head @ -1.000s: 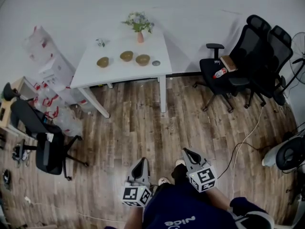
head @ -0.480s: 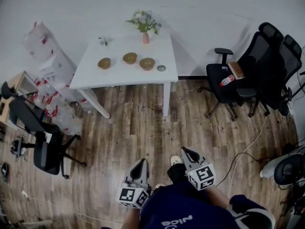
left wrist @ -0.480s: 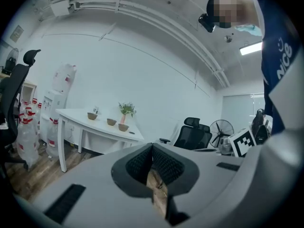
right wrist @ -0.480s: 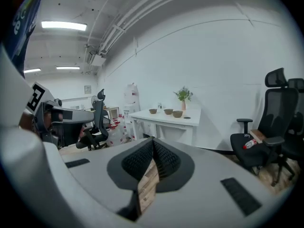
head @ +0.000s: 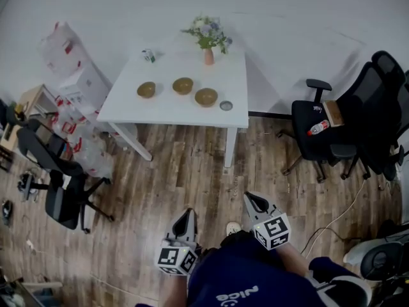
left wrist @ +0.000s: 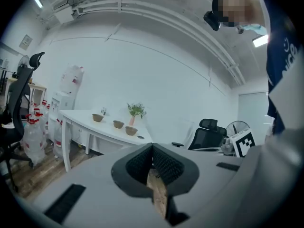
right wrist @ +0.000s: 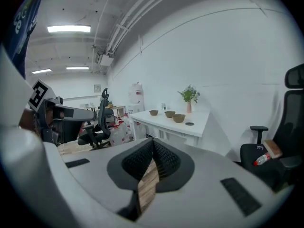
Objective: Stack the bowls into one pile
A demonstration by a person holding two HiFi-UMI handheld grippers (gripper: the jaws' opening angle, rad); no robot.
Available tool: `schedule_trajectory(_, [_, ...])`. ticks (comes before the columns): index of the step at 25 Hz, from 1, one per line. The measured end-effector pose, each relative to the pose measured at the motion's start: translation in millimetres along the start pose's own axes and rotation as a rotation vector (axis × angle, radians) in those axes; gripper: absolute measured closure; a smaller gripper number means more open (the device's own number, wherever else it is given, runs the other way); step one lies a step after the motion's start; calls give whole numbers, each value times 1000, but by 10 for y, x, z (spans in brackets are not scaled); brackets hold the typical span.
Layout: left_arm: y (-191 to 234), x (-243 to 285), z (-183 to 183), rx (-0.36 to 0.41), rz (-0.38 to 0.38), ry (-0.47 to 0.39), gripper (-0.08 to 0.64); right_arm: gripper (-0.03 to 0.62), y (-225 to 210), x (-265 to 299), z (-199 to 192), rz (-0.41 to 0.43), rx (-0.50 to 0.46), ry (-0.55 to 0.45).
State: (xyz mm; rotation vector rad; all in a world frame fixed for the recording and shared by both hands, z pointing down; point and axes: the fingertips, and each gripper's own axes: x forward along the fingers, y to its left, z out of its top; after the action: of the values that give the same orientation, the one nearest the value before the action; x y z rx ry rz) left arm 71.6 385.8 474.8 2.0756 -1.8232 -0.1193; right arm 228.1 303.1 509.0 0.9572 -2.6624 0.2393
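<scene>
Three brown bowls stand apart on the white table (head: 172, 110): a left bowl (head: 146, 89), a middle bowl (head: 183, 86) and a right bowl (head: 206, 97). The same row of bowls (left wrist: 118, 124) shows far off in the left gripper view, and as small bowls (right wrist: 169, 114) in the right gripper view. My left gripper (head: 186, 217) and right gripper (head: 253, 201) are held low near my body, well short of the table over the wooden floor. Both are shut with nothing between the pads.
On the table also stand a vase of flowers (head: 209, 40), a small dark lid (head: 226, 105) and a small carton (head: 149, 55). Black office chairs (head: 332, 130) stand at the right, another chair (head: 61, 184) at the left, with bagged water bottles (head: 73, 91) beside the table.
The table and bowls have come nearer and shifted right in the head view as I walk toward them. Both grippers stay shut and low in front of me.
</scene>
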Motion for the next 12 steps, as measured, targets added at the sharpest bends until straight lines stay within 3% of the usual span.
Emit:
schedule_trajectory(6, [-55, 331, -43, -40, 38, -17, 541, 569, -431, 186, 153, 15, -27, -9])
schedule_trajectory(12, [-87, 564, -68, -8, 28, -5, 541, 569, -590, 254, 45, 11, 6, 29])
